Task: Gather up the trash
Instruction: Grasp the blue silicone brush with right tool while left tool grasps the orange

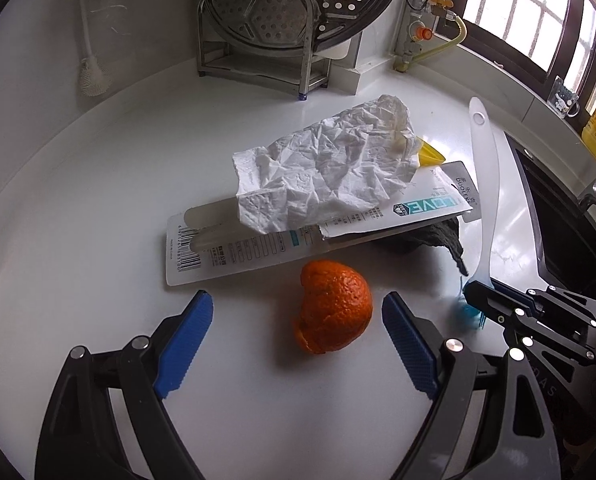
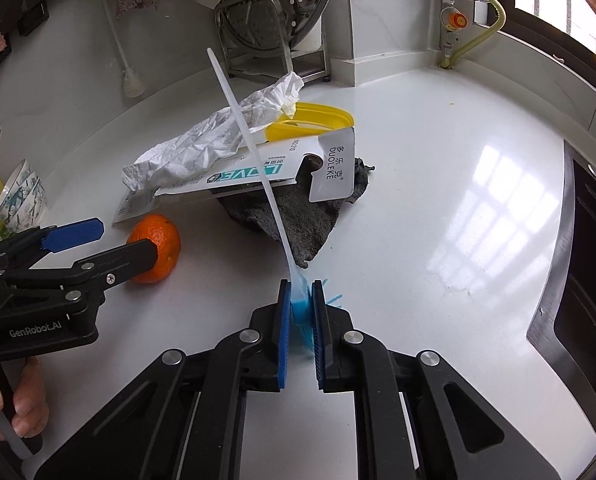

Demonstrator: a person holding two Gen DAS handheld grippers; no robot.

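1 orange peel (image 1: 335,307) between spread left tongs (image 1: 294,344); right tongs (image 2: 298,334) clamp 1 blue brush (image 2: 300,316).

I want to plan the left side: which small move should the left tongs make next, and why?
Probably close the left tongs on the orange peel: they stand open with the peel between the pads, while the right tongs already grip the brush.

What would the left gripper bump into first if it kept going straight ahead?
Most likely the orange peel: it lies on the counter just ahead of the left gripper, between its open jaws. Behind it lies the cardboard package.
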